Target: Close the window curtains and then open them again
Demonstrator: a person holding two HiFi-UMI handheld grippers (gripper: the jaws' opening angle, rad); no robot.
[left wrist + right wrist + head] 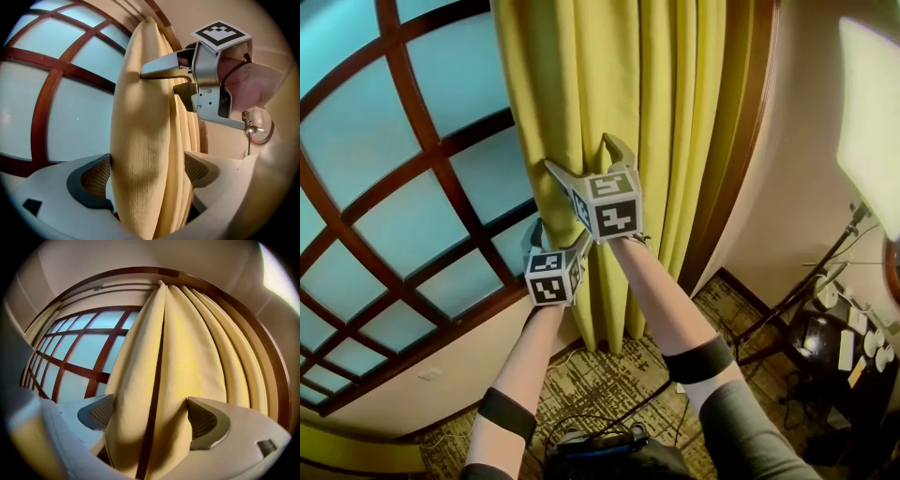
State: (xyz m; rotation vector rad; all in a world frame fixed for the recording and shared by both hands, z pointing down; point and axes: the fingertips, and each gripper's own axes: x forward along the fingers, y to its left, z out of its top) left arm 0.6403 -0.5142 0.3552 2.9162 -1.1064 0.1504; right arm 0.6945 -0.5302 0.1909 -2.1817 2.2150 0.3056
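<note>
The room has warm beige walls and an arched window [403, 216] with brown wooden bars over pale blue panes. The yellow curtain [581, 75] hangs bunched at the window's right edge, leaving the glass uncovered. The left gripper [555, 239] and, just above it, the right gripper [581, 155] each straddle a fold with jaws spread wide and not pinching, though the fabric may brush a pad. This is probably a release, since the curtain already sits open. No writing is legible, and the cubes show only square black-and-white markers.
</note>
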